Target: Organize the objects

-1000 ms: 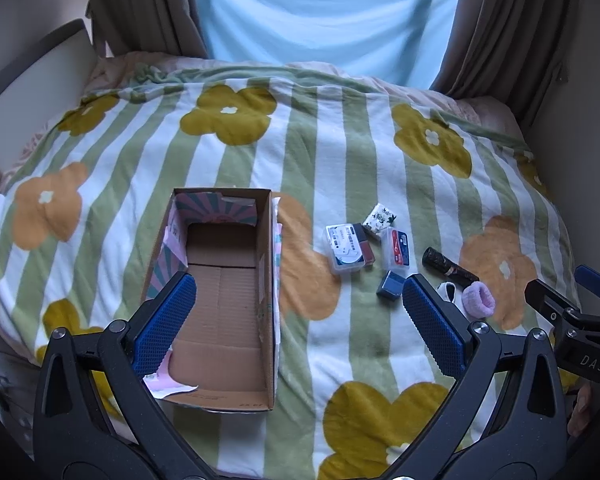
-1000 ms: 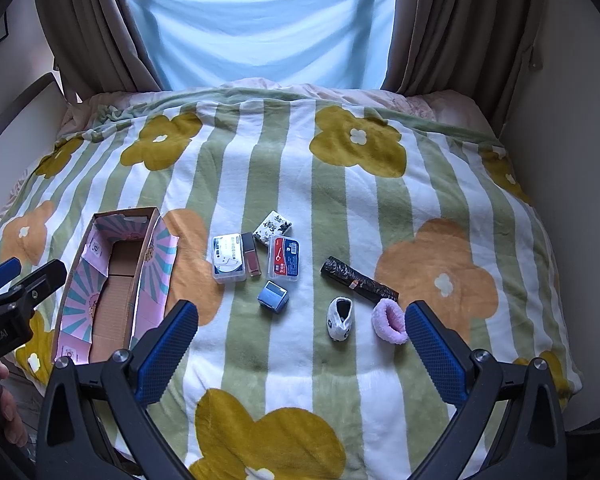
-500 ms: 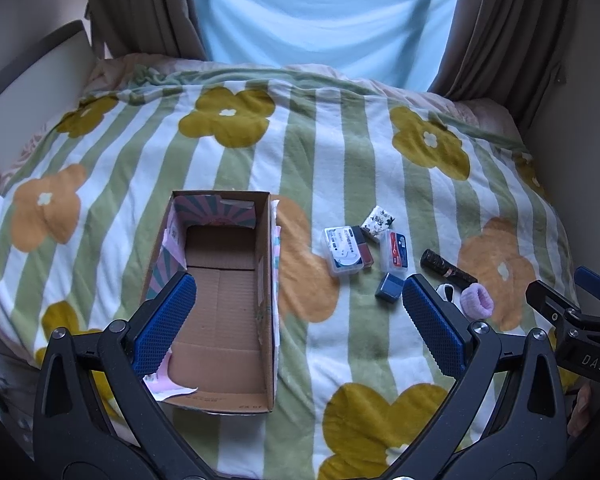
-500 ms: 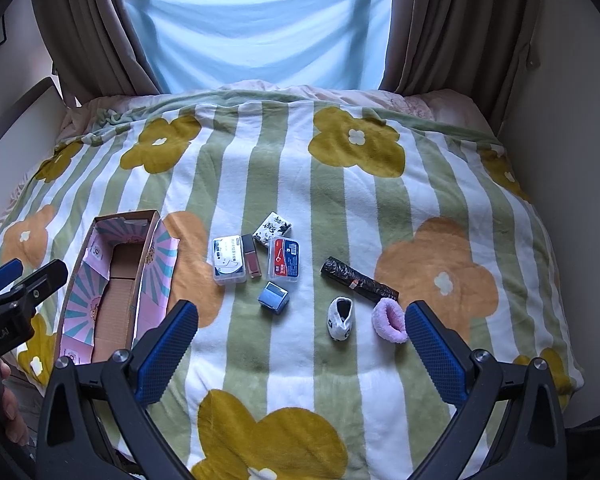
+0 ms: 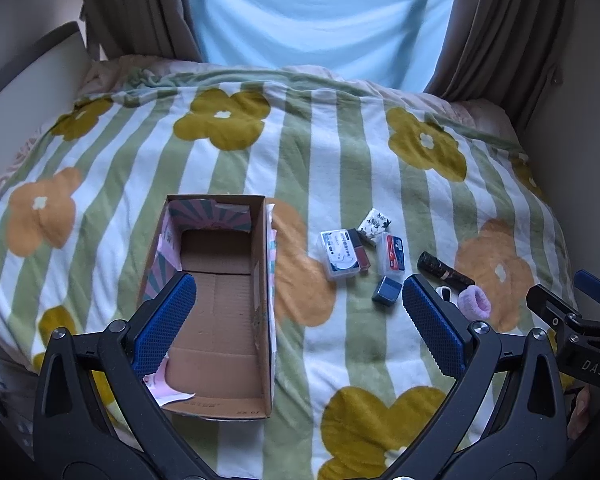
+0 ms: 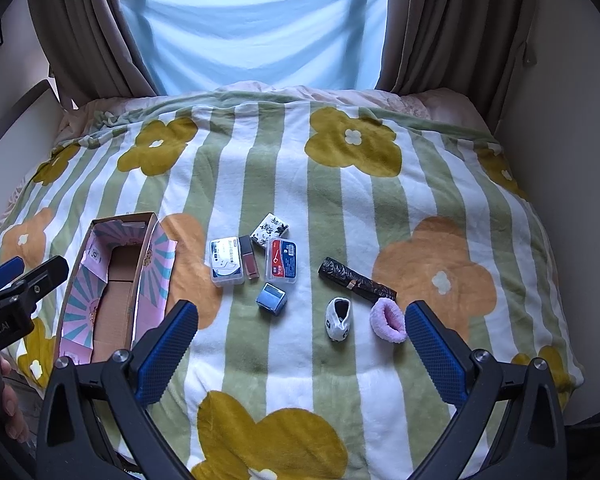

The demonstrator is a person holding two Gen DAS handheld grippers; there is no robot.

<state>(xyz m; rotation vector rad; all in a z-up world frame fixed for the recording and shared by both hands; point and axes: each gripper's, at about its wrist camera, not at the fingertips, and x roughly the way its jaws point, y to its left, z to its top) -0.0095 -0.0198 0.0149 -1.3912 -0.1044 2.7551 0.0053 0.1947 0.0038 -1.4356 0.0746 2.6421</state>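
Note:
An open cardboard box [image 5: 220, 312] [image 6: 116, 296] with pink patterned flaps lies empty on the flowered blanket. To its right sit small items: a clear case [image 6: 226, 262], a red lip tube [image 6: 250, 262], a patterned packet [image 6: 270, 226], a red-blue case [image 6: 283, 261], a small blue box [image 6: 271, 299], a black roll [image 6: 356, 280], a white baby sock [image 6: 338, 318] and a pink sock [image 6: 388, 320]. My left gripper [image 5: 300, 316] hangs open above the box's right wall. My right gripper [image 6: 302, 344] is open, above the blanket in front of the items. Neither holds anything.
The bed [image 6: 340, 184] is bordered by a wall on the right, brown curtains [image 6: 452, 24] and a blue-covered window behind, and a padded headboard [image 5: 24, 92] on the left. A person's hand [image 6: 10, 412] holds the left gripper's handle.
Both views have shifted only slightly; the scene sits a touch lower in frame. Nothing was grasped or moved.

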